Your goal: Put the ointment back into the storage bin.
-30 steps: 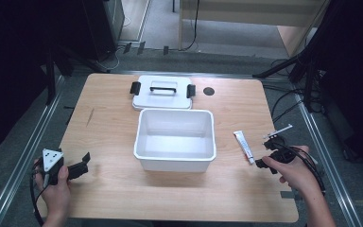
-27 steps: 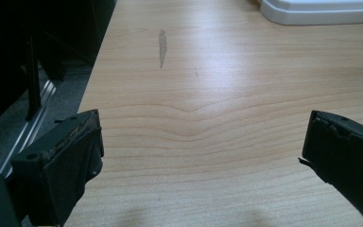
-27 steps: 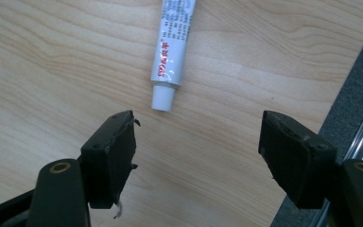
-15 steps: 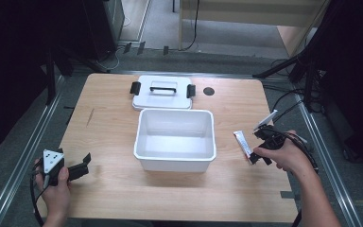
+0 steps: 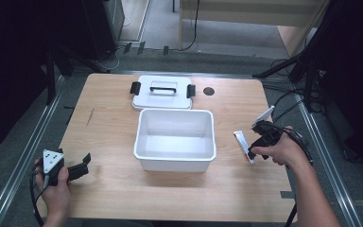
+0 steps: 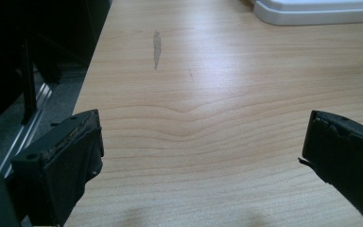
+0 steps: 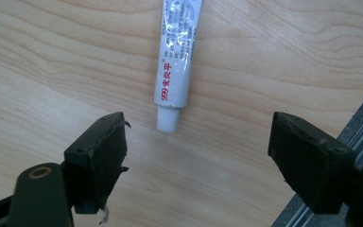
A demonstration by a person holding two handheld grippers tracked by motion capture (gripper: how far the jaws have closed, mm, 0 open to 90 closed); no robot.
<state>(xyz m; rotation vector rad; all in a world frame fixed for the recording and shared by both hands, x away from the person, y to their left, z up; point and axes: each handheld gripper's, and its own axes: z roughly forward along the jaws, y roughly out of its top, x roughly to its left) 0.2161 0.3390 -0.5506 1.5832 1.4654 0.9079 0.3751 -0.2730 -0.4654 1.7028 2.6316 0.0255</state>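
White and small, the tube (image 5: 243, 146) lies flat on the wooden table (image 5: 113, 118) in the high view, to the right of the open bin (image 5: 176, 140) and apart from it, with the right gripper (image 5: 257, 146) low beside its near end. The left gripper (image 5: 78, 166) rests at the table's left side, well apart from everything. From here the hand covers most of the right gripper, so I cannot judge whether the jaws line up with the tube; the lid (image 5: 161, 92) behind the bin is partly cut by the bin's rim. In the left gripper view the jaws stand wide open with bare wood between them, and a corner of the lid (image 6: 312, 10) shows at the top. In the right gripper view the jaws are open and hold nothing; they have just been closing a little. The tube (image 7: 177, 59) lies ahead of them, its cap (image 7: 168, 119) pointing toward the gap but not yet between the pads. I think the risk is closing too early: the pads could catch the round cap alone, and the tube may slip out or turn on the smooth wood. A push from one jaw could also slide it toward the table edge (image 7: 359, 127), which is near. The tube's far end is cut off at the top, and its small print is hard to read.
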